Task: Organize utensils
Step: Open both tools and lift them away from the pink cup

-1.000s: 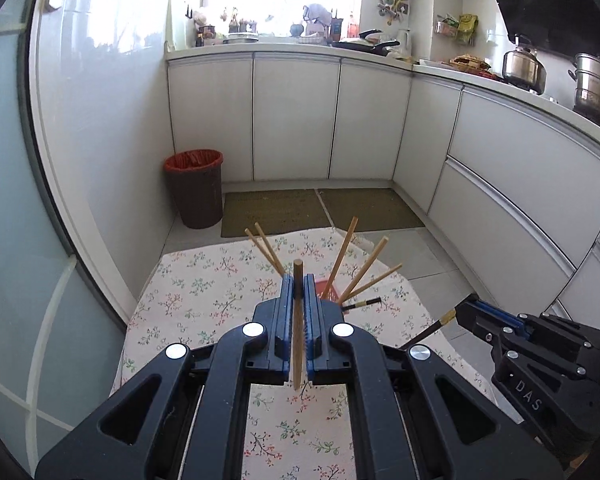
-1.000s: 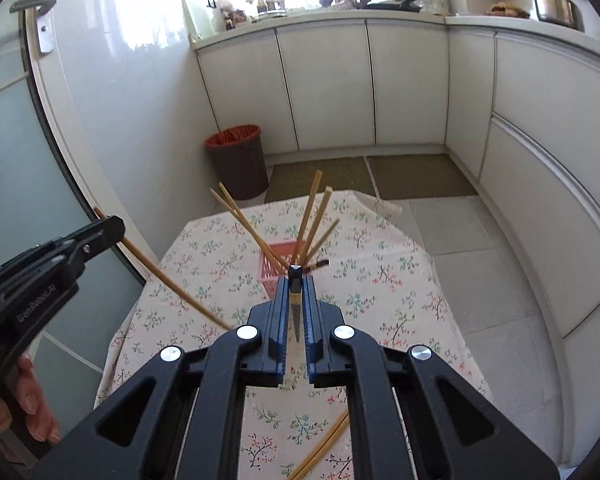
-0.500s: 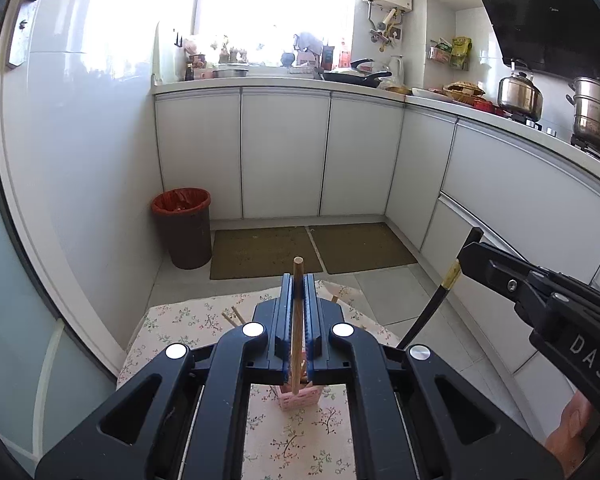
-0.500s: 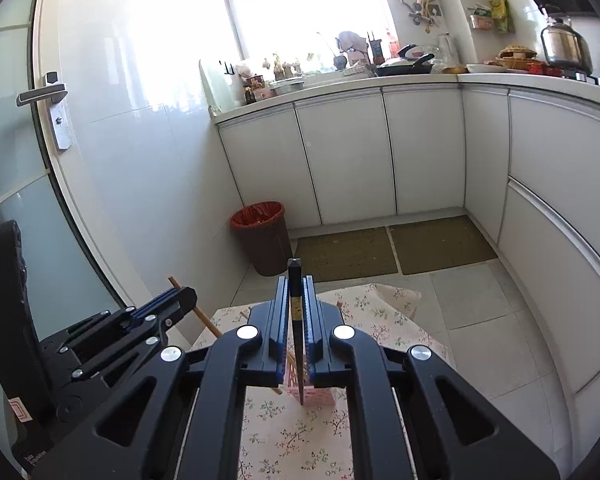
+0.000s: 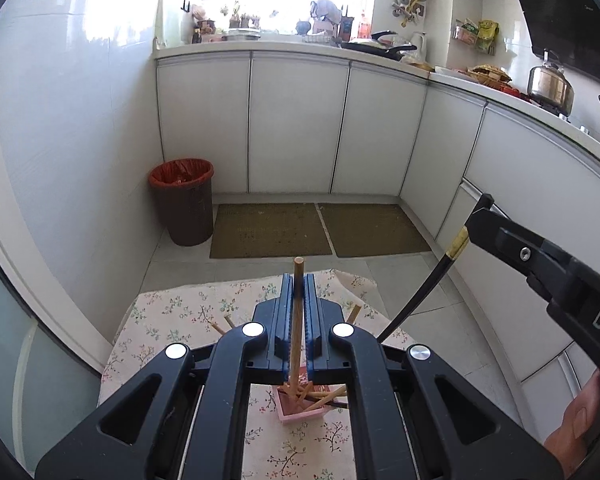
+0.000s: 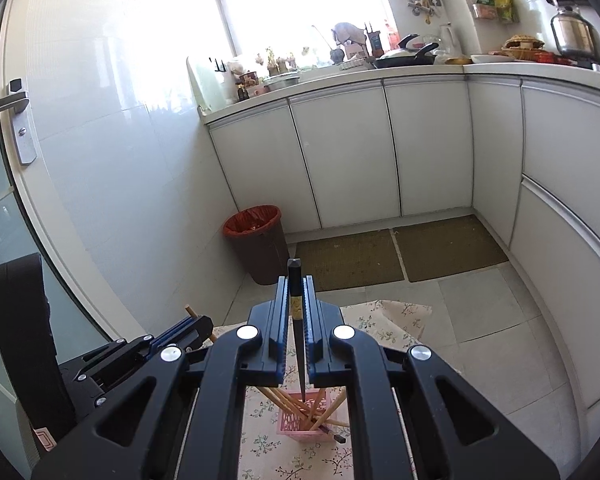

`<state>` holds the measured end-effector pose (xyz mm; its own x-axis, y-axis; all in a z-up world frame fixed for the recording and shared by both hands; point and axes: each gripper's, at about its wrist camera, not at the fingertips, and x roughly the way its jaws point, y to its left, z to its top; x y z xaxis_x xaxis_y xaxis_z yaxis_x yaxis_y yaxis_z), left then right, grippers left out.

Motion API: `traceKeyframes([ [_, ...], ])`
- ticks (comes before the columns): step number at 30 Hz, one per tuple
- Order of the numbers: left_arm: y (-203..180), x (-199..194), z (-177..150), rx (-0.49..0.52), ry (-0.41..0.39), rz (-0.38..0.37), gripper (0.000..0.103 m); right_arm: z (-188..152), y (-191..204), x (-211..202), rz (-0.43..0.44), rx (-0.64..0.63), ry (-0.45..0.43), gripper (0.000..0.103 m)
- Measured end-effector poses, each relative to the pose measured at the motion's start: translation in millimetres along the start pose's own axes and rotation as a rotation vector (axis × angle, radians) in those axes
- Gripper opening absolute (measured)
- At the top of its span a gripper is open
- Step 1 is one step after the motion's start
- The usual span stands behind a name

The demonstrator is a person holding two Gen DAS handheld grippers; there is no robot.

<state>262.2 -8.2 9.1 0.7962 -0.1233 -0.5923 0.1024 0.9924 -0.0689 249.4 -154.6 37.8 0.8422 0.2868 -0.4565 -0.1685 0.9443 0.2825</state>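
My left gripper [image 5: 299, 280] is shut on a wooden chopstick [image 5: 297, 312], held upright with its lower end over a pink holder [image 5: 300, 404] that holds several chopsticks on the floral tablecloth [image 5: 180, 320]. My right gripper [image 6: 296, 282] is shut on a black chopstick [image 6: 296, 320], upright, its tip just above the pink holder [image 6: 300, 426]. The right gripper also shows in the left wrist view [image 5: 476, 216] with the black chopstick [image 5: 424, 288]. The left gripper shows in the right wrist view [image 6: 204, 322].
A small table with the floral cloth [image 6: 380, 320] stands on a tiled kitchen floor. A red-lined bin [image 5: 184, 200], two floor mats [image 5: 272, 230] and white cabinets [image 5: 300, 128] lie beyond. A glass door [image 6: 4, 200] is at the left.
Both grippers have risen and tilted up, turning their chopsticks upright over the pink holder. The view now looks across the kitchen, not down on the table.
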Motion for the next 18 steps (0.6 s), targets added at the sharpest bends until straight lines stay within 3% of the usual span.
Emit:
traceKeyframes([
  [1,1.9,4.9,-2.5,-0.011,0.018,-0.003,0.01,-2.0,-0.3,4.0,0.0,0.0,0.008,0.007],
  [2,5.2,7.7,-4.1,-0.029,0.025,-0.003,0.026,-3.6,-0.3,7.0,-0.002,-0.001,0.014,0.007],
  [4,12.5,6.3,-4.5,-0.06,0.009,-0.003,0.034,-5.4,0.0,11.4,-0.007,-0.005,0.019,0.007],
  [12,27.7,-17.2,6.8,-0.078,-0.071,0.053,0.037,-5.5,7.9,20.8,-0.009,-0.013,0.025,0.007],
  [18,42.5,-12.8,-3.0,-0.092,-0.061,0.094,0.044,-27.2,13.3,47.1,-0.019,-0.024,0.073,0.009],
])
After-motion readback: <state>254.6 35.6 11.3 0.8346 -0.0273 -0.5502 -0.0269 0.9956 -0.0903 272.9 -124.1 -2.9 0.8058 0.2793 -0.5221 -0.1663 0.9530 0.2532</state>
